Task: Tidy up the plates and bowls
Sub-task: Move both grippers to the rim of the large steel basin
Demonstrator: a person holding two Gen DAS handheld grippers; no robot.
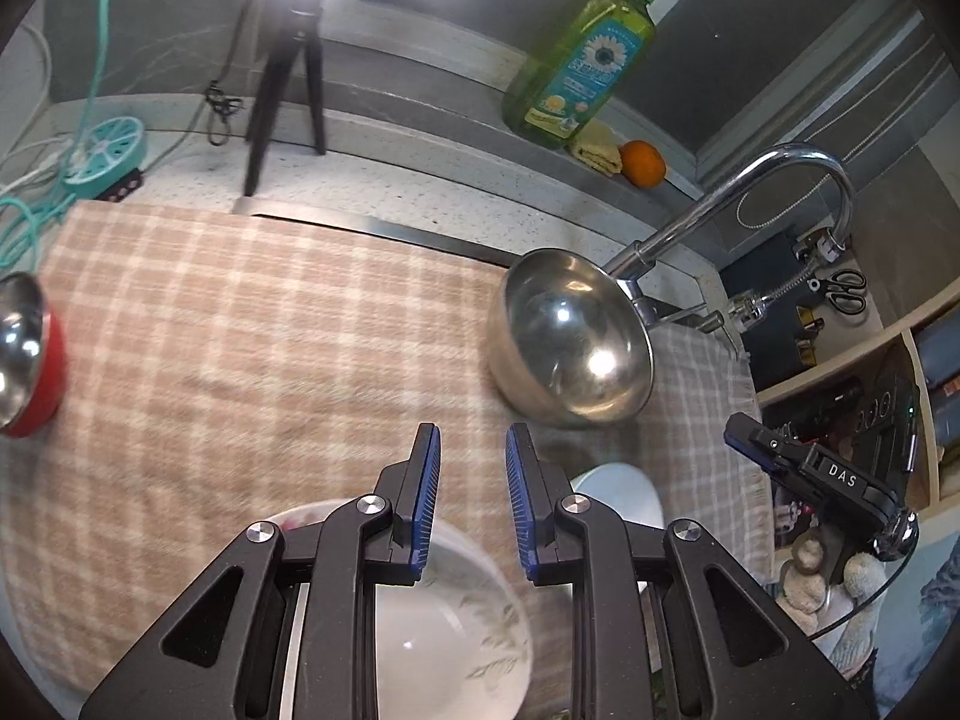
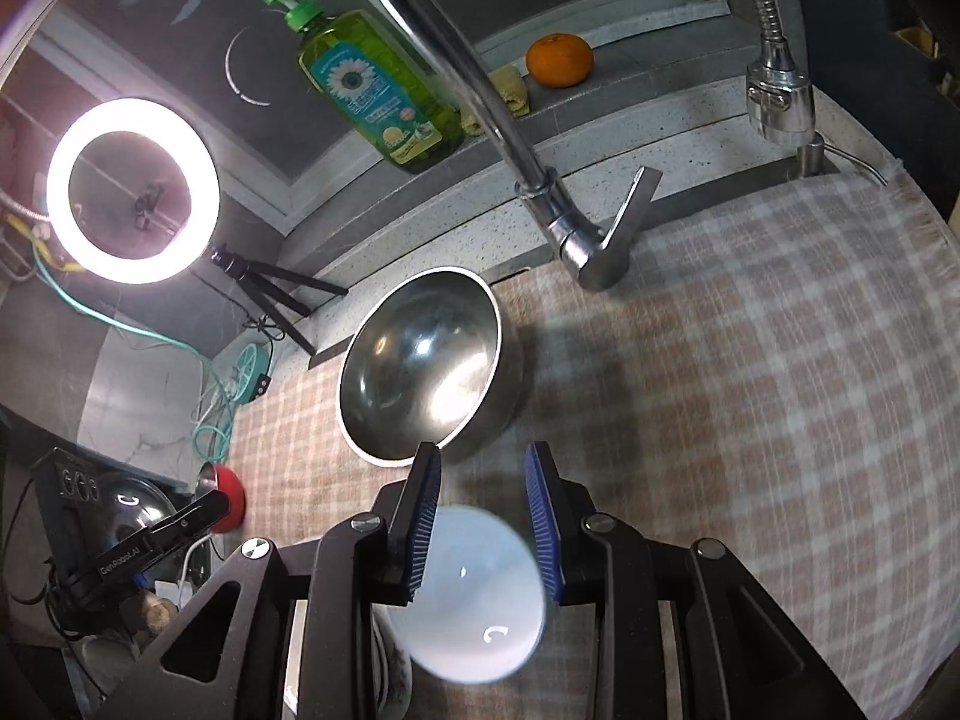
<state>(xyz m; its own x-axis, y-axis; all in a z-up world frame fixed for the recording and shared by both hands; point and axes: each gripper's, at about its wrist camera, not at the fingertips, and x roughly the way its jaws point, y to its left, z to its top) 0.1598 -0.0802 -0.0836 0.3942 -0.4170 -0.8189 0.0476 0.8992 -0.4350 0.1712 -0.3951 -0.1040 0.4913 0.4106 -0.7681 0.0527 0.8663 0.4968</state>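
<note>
Left gripper [image 1: 473,498]: blue pads a narrow gap apart with nothing between them; it hangs over the near edge of the checked cloth [image 1: 240,330], above a white patterned bowl [image 1: 456,630].
Right gripper [image 2: 485,516]: pads likewise a little apart, gripping nothing; a plain white bowl [image 2: 480,600] sits on the cloth just below them.
Steel bowl [image 1: 570,336]: empty, upright, towards the far edge of the cloth, close in front of the tap [image 1: 750,192].
Red bowl [image 1: 30,354]: steel-lined, at the left edge of the cloth, well apart from the others.
White bowls: side by side at the near edge, the patterned one to the left.
Ledge behind: green soap bottle [image 1: 582,60], folded yellow cloth, and an orange [image 1: 643,163].
Far left corner: ring light [image 2: 132,189] on a small black tripod.
</note>
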